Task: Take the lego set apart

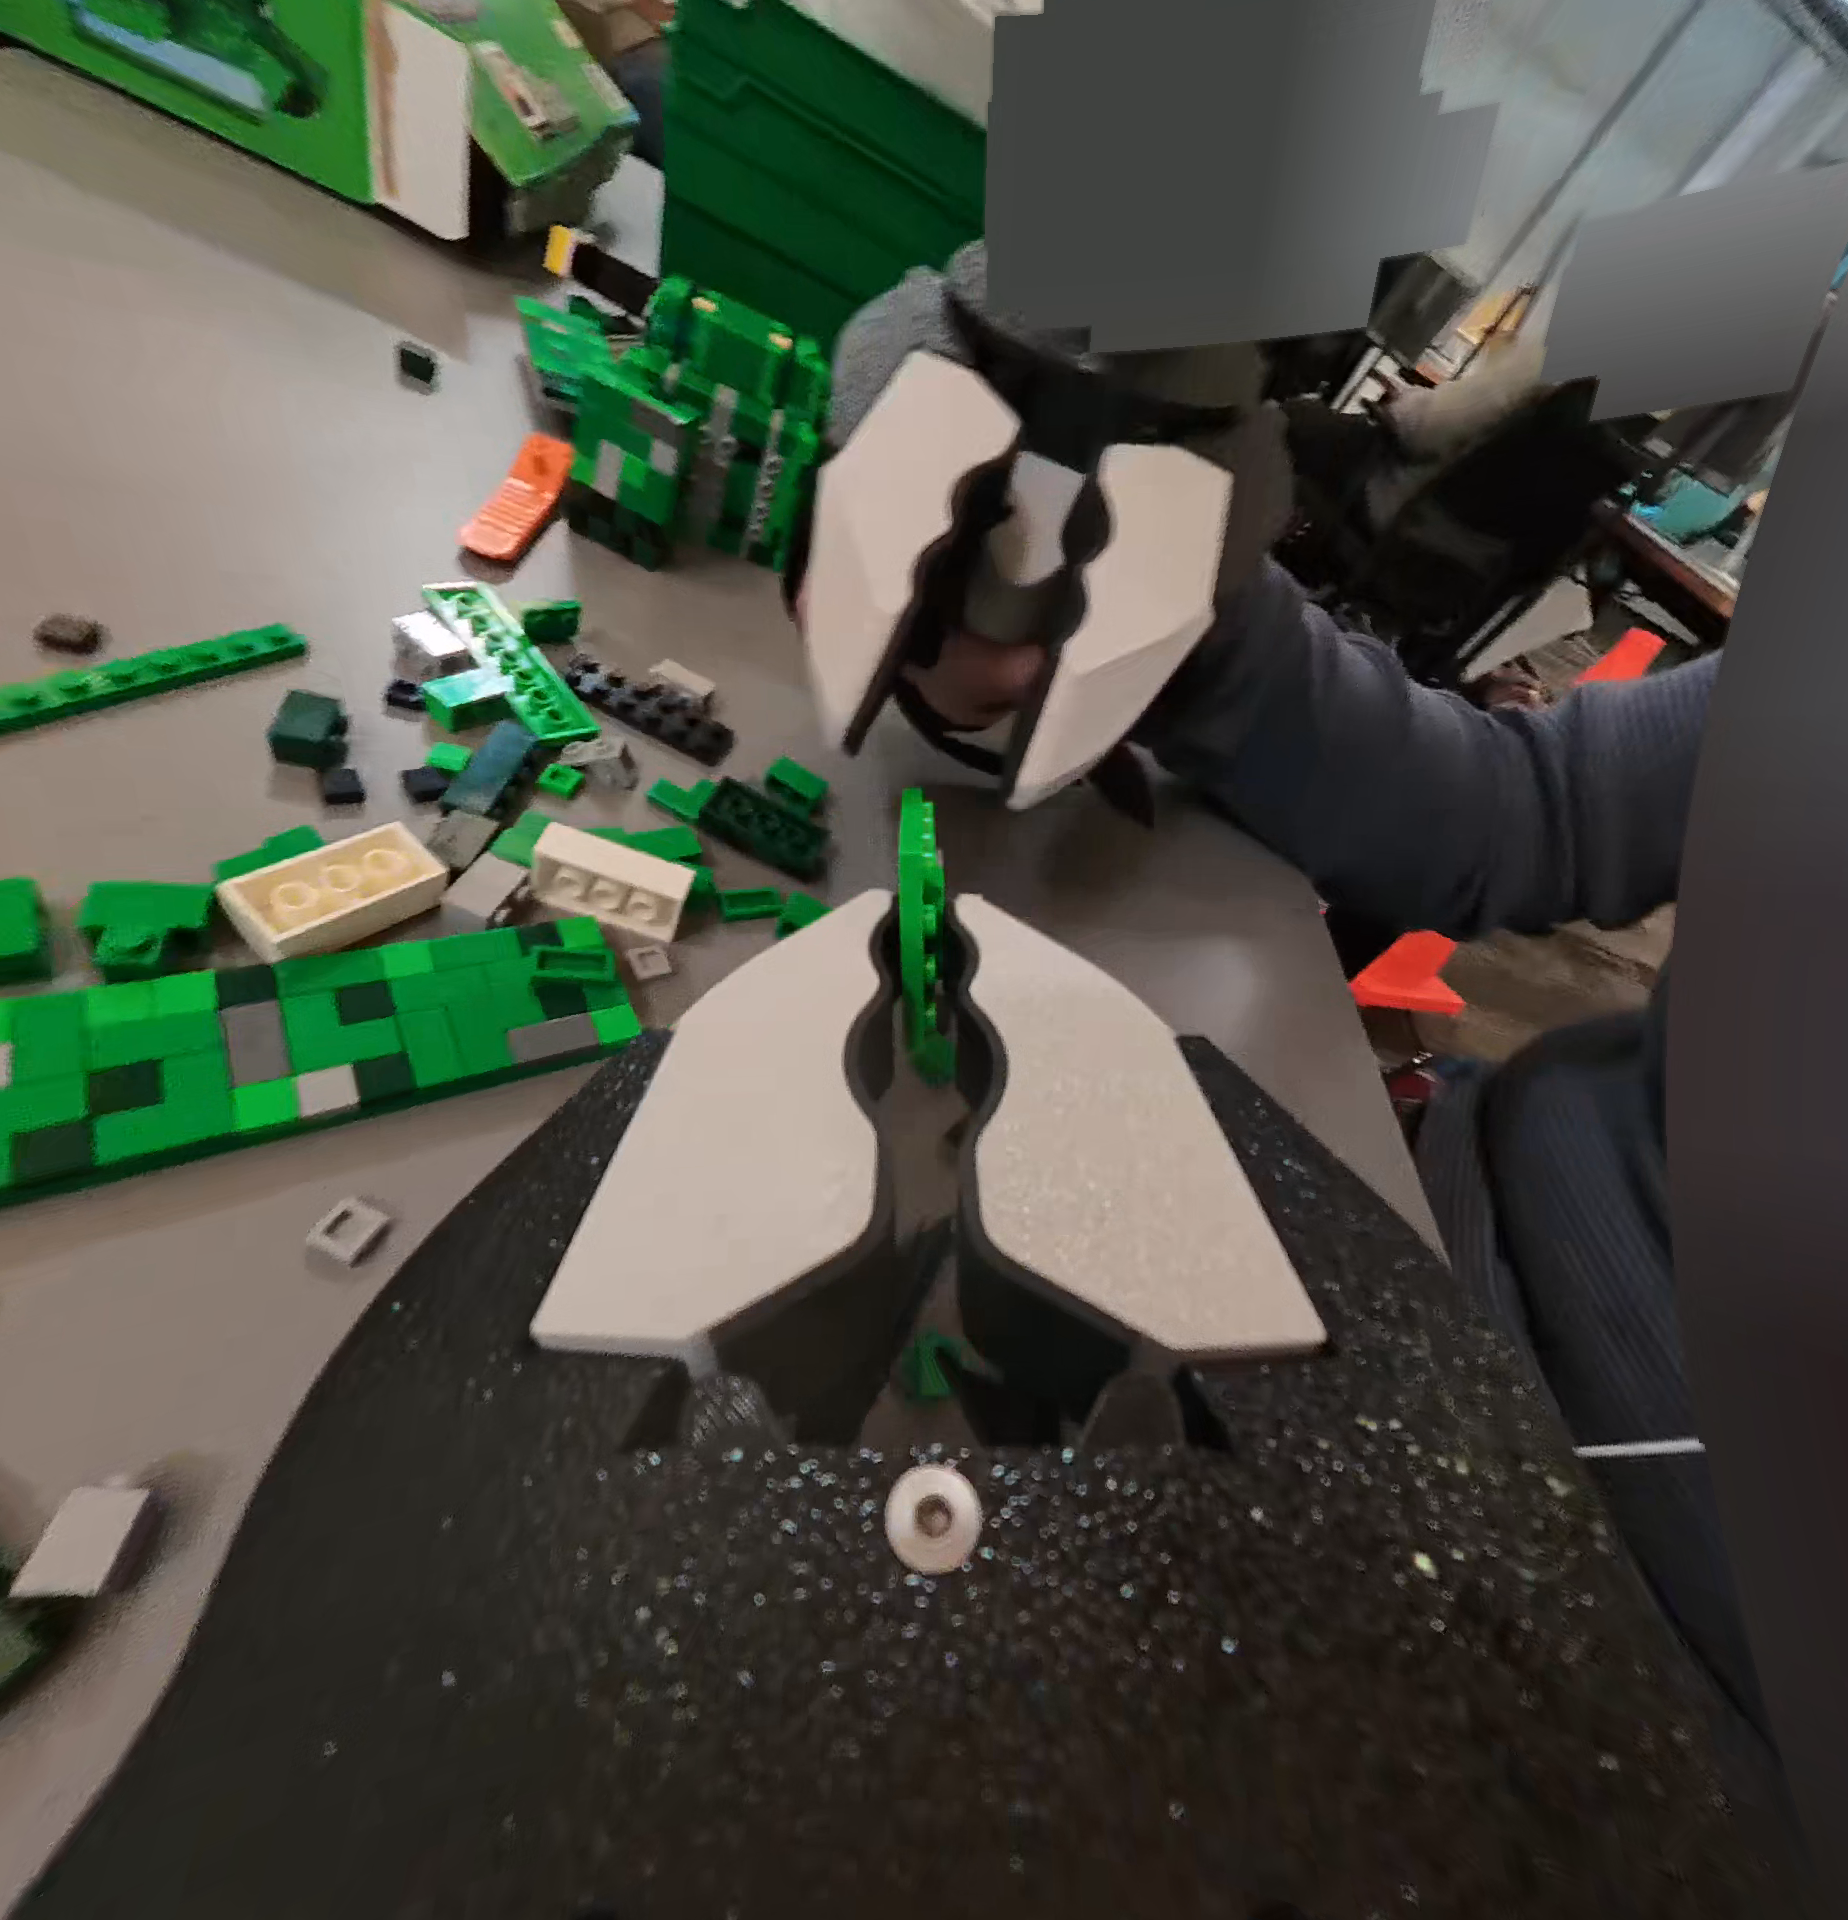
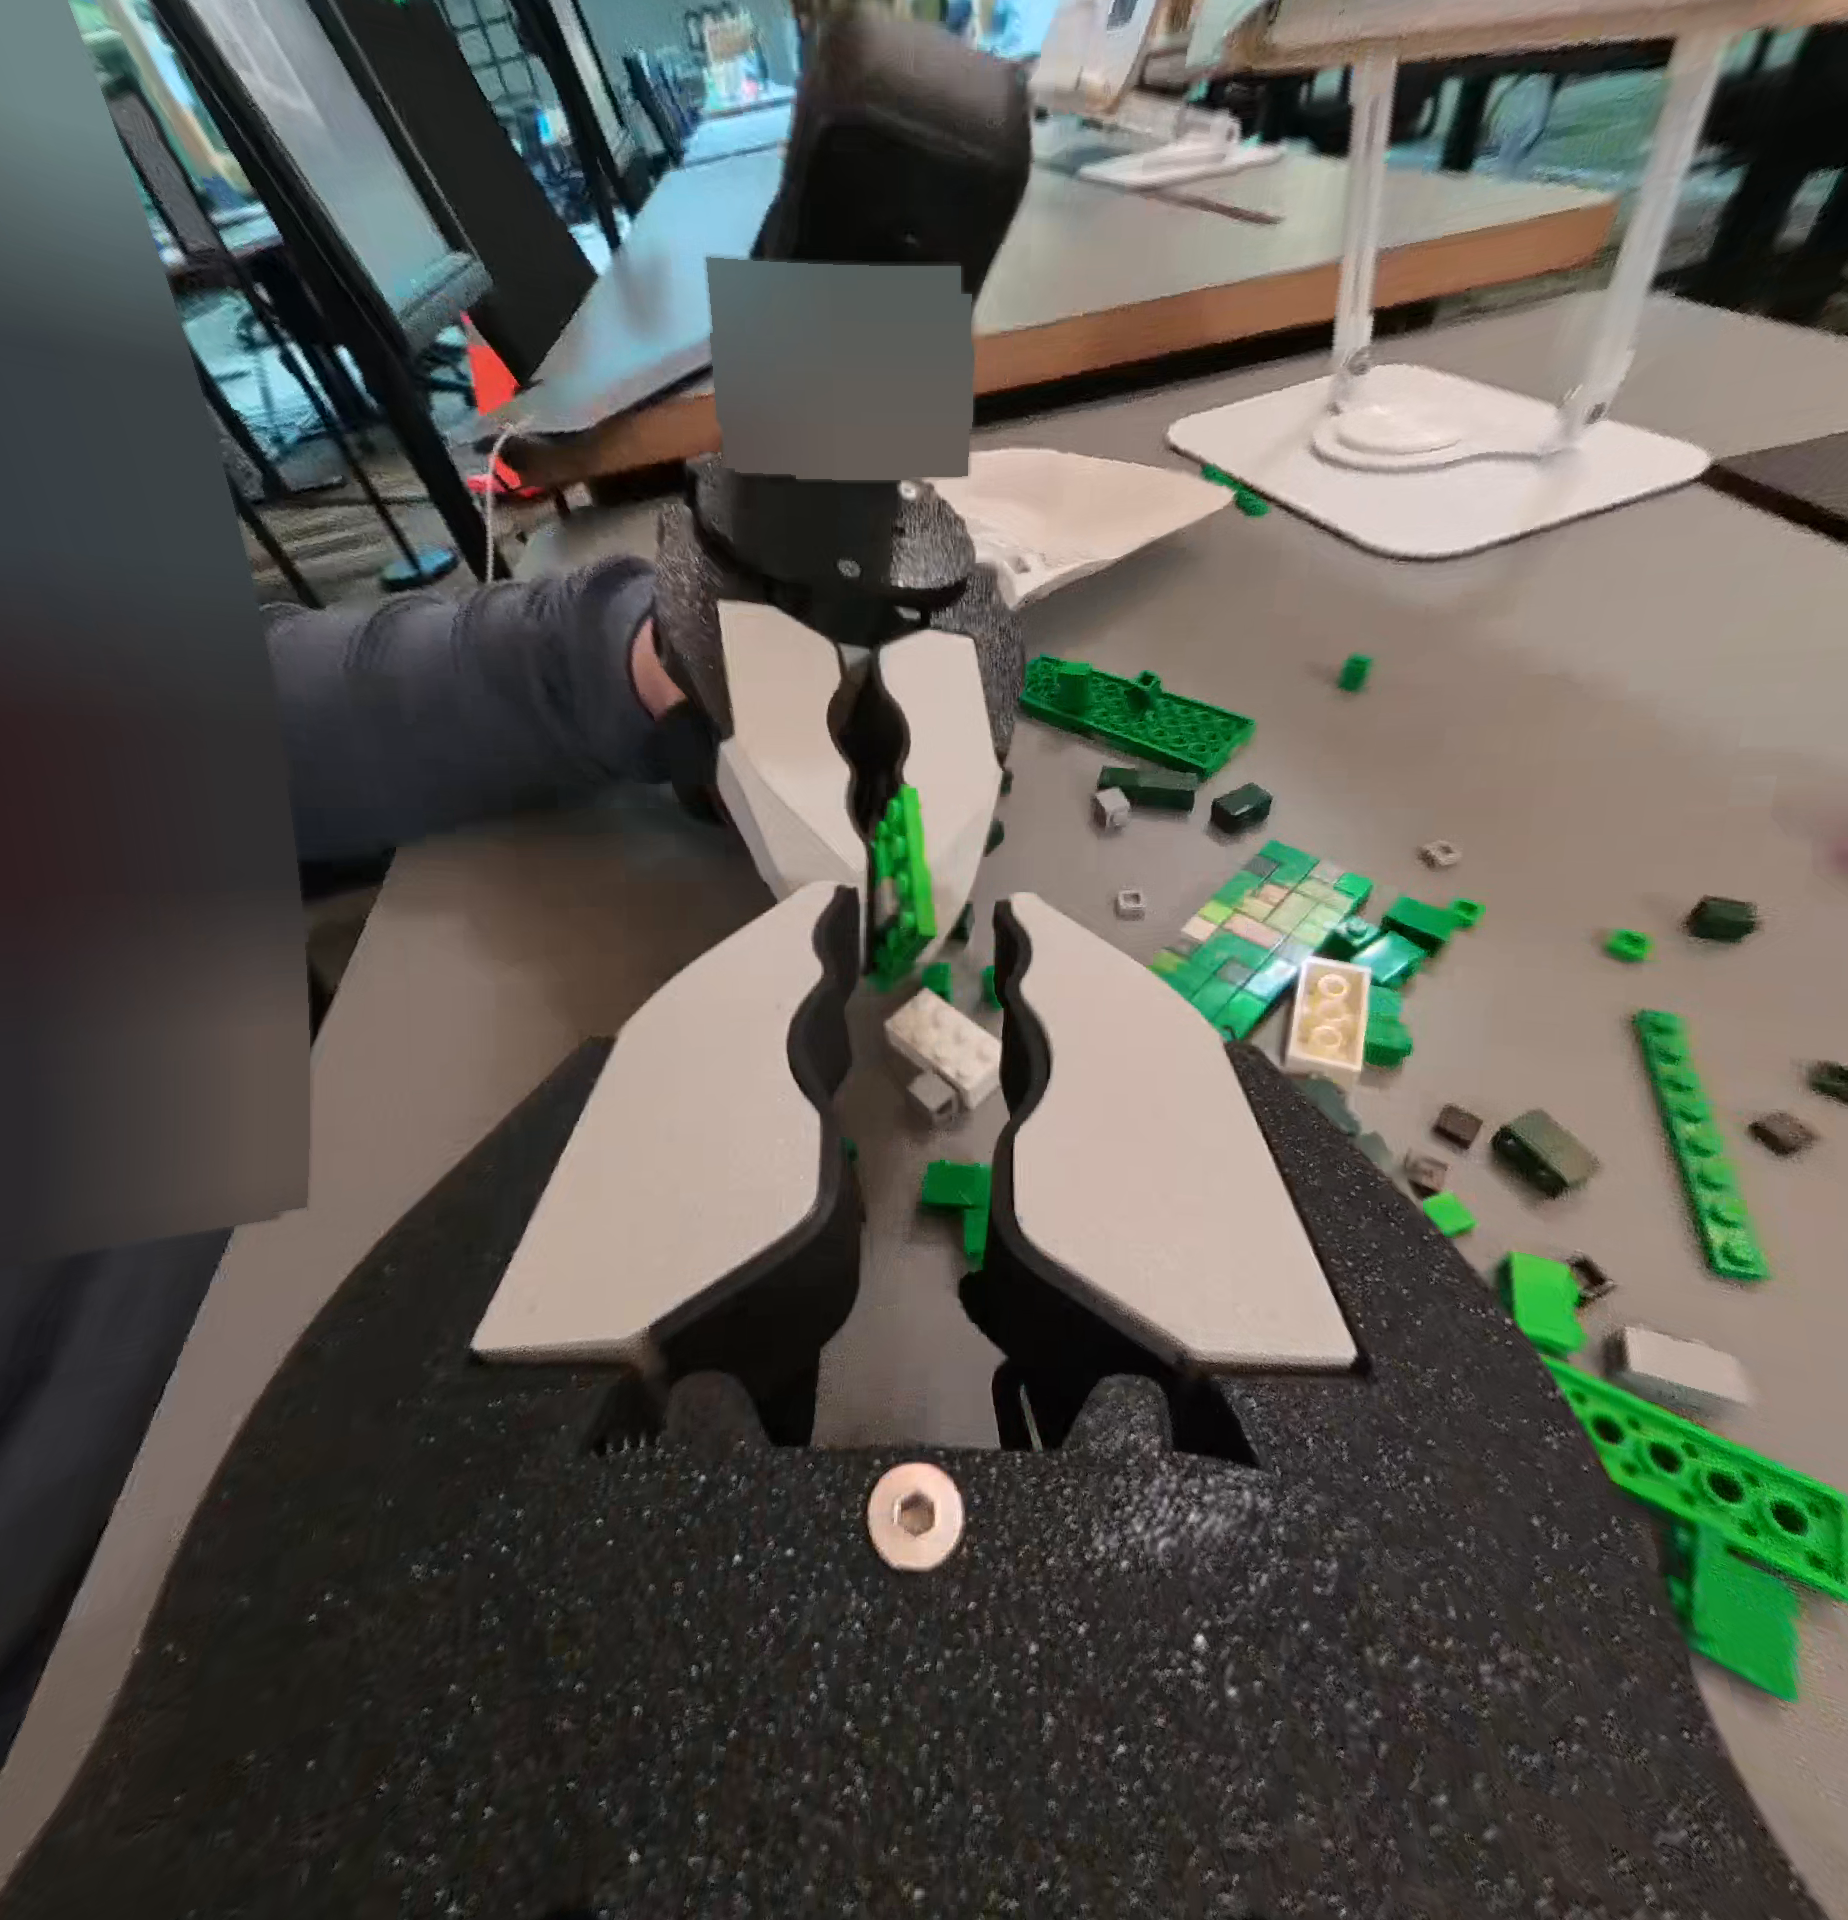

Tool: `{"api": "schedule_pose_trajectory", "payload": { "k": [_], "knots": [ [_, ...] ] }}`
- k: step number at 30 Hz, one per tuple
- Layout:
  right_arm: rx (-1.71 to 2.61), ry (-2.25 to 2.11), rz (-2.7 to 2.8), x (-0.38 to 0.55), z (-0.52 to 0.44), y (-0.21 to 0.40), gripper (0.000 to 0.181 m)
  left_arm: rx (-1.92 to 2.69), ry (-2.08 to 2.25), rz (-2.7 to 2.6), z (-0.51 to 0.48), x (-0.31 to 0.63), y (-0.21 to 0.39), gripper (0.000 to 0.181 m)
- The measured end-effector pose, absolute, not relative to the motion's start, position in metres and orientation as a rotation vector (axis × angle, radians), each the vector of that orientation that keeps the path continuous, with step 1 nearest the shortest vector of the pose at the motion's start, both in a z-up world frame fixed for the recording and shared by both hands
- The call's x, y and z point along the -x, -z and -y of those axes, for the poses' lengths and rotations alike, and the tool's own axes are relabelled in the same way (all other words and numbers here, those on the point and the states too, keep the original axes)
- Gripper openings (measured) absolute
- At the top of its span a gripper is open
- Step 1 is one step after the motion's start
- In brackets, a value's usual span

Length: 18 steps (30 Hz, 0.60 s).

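My left gripper is shut on a small bright green lego plate, held on edge above the grey table. In the right wrist view that left gripper faces me with the plate between its tips. My right gripper is open and empty, its tips just short of the plate. It shows open in the left wrist view too, above and beyond the plate. A partly built green model stands farther back. A flat green mosaic panel lies at the left.
Loose green, white and dark bricks litter the table. Among them are a cream brick, a white brick, a long green plate and an orange separator tool. A white stand base sits far right. The table edge is near. Left and right tips are no more than a few centimetres apart.
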State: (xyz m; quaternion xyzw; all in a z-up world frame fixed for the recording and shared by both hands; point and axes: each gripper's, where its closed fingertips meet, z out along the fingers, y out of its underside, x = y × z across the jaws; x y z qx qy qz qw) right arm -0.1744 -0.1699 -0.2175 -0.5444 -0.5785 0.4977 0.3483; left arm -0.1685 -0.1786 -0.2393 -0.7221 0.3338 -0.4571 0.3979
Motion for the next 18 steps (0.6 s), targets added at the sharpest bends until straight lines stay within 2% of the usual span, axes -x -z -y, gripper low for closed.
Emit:
{"api": "schedule_pose_trajectory", "payload": {
  "k": [2,4,6,8,10,15,18],
  "knots": [
    [1.432,-1.285,1.54,0.174,0.171,0.225,0.022,1.81,1.181,-0.868,0.183,0.165,0.238,0.006],
    [1.407,-1.328,1.576,0.175,0.179,0.228,0.005,1.814,1.196,-0.879,0.185,0.164,0.238,0.006],
    [1.393,-1.334,1.577,0.176,0.18,0.226,0.005,1.813,1.196,-0.863,0.183,0.166,0.237,0.006],
    [1.39,-1.334,1.565,0.174,0.178,0.223,0.004,1.792,1.216,-0.812,0.18,0.168,0.232,0.016],
    [1.424,-1.361,1.522,0.171,0.171,0.222,0.004,1.799,1.258,-0.785,0.179,0.173,0.23,0.034],
    [1.453,-1.535,1.429,0.162,0.164,0.215,0.004,1.741,1.305,-0.737,0.177,0.18,0.22,0.024],
    [1.432,-1.612,1.433,0.159,0.17,0.209,0.004,1.705,1.261,-0.748,0.177,0.179,0.217,0.004]
  ]
}}
